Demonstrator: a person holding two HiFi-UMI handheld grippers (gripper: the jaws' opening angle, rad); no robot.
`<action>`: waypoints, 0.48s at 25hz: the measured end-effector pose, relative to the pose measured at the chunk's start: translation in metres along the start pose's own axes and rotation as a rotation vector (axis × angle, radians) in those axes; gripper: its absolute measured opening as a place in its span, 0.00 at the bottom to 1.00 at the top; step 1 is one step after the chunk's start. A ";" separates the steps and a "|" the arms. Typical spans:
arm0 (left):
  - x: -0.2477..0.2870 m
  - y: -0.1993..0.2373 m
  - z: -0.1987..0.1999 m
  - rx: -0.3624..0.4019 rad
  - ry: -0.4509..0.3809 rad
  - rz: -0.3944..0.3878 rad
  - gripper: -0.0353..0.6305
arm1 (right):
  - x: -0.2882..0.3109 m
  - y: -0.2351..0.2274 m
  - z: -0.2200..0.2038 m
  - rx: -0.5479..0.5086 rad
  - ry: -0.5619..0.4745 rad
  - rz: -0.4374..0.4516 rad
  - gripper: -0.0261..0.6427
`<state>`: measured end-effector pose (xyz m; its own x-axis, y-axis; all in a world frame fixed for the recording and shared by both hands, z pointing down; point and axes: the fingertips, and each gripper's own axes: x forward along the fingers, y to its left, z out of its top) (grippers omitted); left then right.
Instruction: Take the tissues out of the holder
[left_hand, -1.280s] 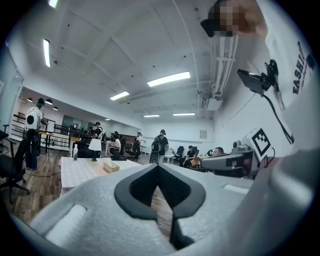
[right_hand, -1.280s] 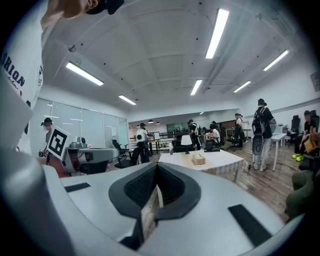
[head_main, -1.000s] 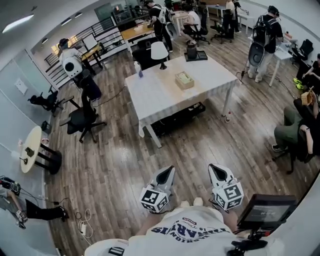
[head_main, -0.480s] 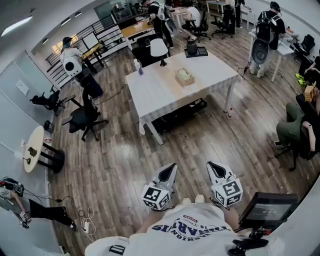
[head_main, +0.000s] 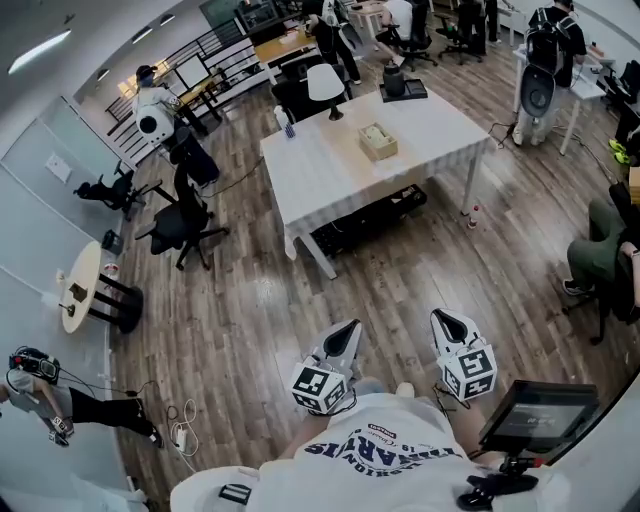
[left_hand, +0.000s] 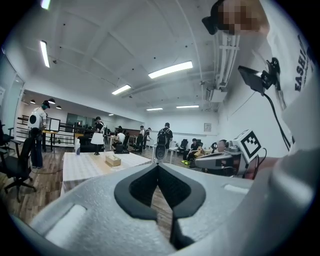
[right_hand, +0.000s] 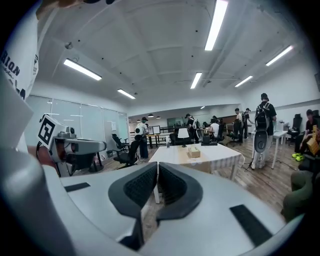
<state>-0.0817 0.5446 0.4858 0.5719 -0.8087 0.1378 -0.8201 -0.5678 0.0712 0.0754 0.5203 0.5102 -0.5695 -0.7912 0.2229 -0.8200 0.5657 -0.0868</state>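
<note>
The wooden tissue holder (head_main: 378, 141) with white tissue in its top stands on the white table (head_main: 320, 180), far ahead across the floor. It is also small in the left gripper view (left_hand: 113, 160) and the right gripper view (right_hand: 193, 153). My left gripper (head_main: 349, 328) and right gripper (head_main: 444, 318) hang close to my body over the wood floor, well short of the table. Both are shut with nothing between their jaws, as the left gripper (left_hand: 158, 167) and right gripper (right_hand: 157, 167) show in their own views.
A white lamp (head_main: 325, 85), a small bottle (head_main: 289, 128) and a dark pot on a tray (head_main: 397, 82) share the table. A black office chair (head_main: 180, 225) stands left of it. Several people stand or sit around the room. A screen (head_main: 535, 420) is at my right hip.
The head view has shifted slightly, so the table and holder sit a little more to the right and higher. Both grippers stay shut, held low near my body.
</note>
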 end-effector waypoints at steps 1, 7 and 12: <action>0.001 0.001 0.000 0.002 0.006 0.003 0.06 | 0.001 -0.002 -0.001 0.005 0.005 -0.002 0.05; 0.023 0.004 0.004 0.003 0.001 0.046 0.06 | 0.018 -0.027 -0.003 -0.006 0.023 0.031 0.05; 0.037 0.018 -0.001 -0.008 0.015 0.063 0.06 | 0.033 -0.030 0.002 0.005 0.020 0.052 0.05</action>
<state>-0.0757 0.5047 0.4932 0.5185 -0.8405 0.1571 -0.8548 -0.5143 0.0696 0.0809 0.4764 0.5183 -0.6098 -0.7562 0.2372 -0.7898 0.6046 -0.1033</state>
